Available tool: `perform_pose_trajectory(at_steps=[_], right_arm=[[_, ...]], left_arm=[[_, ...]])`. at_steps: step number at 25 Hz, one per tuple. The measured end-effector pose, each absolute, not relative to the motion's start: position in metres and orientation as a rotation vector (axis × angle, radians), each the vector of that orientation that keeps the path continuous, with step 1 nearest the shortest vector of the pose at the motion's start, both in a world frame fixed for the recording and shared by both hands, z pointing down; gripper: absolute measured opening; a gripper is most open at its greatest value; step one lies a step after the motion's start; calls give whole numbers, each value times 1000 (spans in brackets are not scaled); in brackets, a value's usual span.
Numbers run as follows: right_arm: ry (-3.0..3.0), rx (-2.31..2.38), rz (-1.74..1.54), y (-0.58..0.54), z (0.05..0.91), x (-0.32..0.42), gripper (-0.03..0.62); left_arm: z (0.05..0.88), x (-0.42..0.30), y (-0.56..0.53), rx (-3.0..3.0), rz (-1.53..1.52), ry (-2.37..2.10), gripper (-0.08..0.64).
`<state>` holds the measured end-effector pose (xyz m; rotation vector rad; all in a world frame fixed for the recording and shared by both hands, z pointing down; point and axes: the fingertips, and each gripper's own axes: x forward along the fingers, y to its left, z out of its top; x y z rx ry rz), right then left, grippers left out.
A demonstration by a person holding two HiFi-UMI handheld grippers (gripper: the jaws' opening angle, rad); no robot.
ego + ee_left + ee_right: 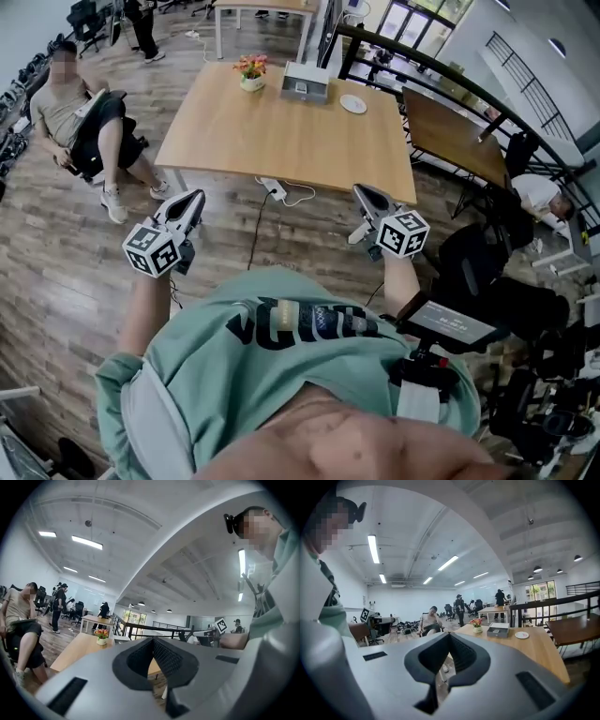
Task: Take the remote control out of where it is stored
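**Office bench ahead, both tools shut and empty**

Wooden floor runs to a bench (281, 141) at 12 o'clock. On its far edge sits a grey box (305, 86), with flowers (250, 71) at 11 and a plate (353, 103) at 1. No remote shows; it is probably inside the box. Left tool (191, 200) and right tool (367, 197) hang short of the bench, jaws together on nothing. A remote is likely light, stiff and smooth, so pinch its long sides mid-body.

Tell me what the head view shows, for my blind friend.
A person in a green shirt holds the left gripper and right gripper, both shut and empty, before a wooden table. At its far edge stand a flower pot, a grey box and a white plate.
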<state>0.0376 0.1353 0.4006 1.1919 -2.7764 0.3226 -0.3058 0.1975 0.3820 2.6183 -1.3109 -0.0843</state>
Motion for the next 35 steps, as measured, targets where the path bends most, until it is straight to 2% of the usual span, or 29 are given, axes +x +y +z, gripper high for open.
perform_pose_trajectory(at_steps=[9,21,29,35], right_arm=[[-2859,1122,383,61,409,129,5],[-2843,1183,464,3,432,163,5],[-2731,1356,417,-61,425,143,5],[-2658,1444,387,-114,409,65,5]], left_arm=[[381,-196,153,2590,-51,-1344,2],[397,-159,79,2597,18,-1269,2],[410,-194,-20,2657,-25,-1106,2],[401,-277,-100,2702,-46,-1027,2]])
